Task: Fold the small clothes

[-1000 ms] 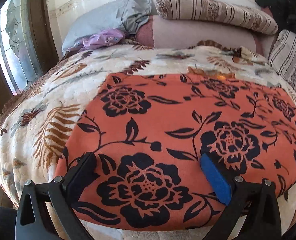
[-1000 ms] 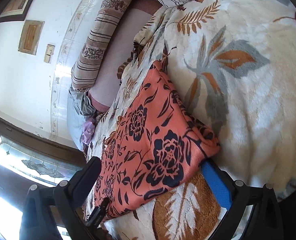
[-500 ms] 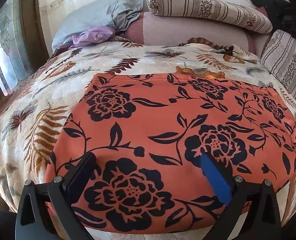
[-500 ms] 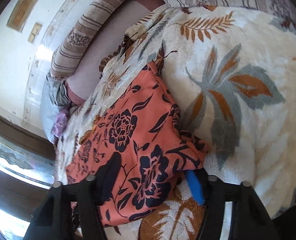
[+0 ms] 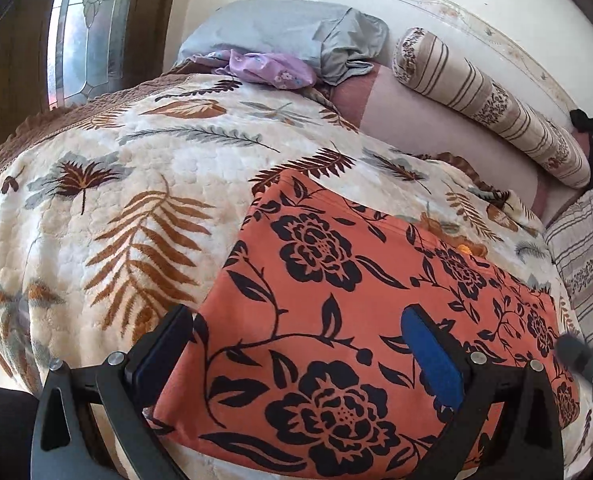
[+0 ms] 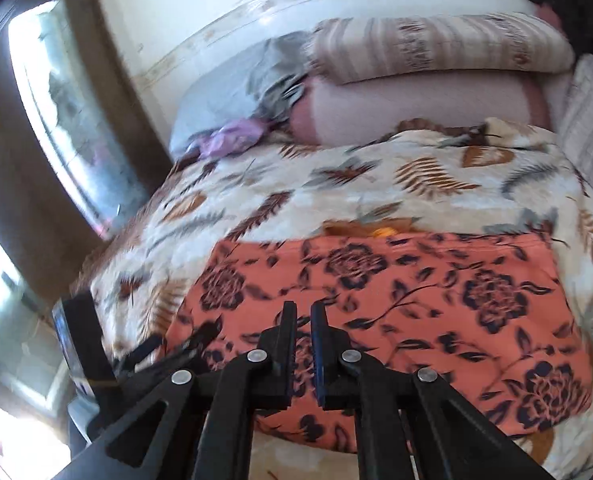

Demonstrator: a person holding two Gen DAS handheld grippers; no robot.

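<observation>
Orange cloth (image 5: 376,292) printed with black roses lies flat and folded, a soft rectangle on the plush leaf-patterned blanket (image 5: 136,208); in the left wrist view it has slid rightward and tilted since a second ago; the left tongs (image 5: 296,344) gape wide above the cloth's near edge, grasping nothing. In the blurred right wrist view the cloth (image 6: 436,288), formerly seen cornerwise, now stretches level across the blanket (image 6: 336,192); the right tongs (image 6: 303,320), wide apart a second ago, are clenched with nothing visibly between them, over the cloth's near edge.
</observation>
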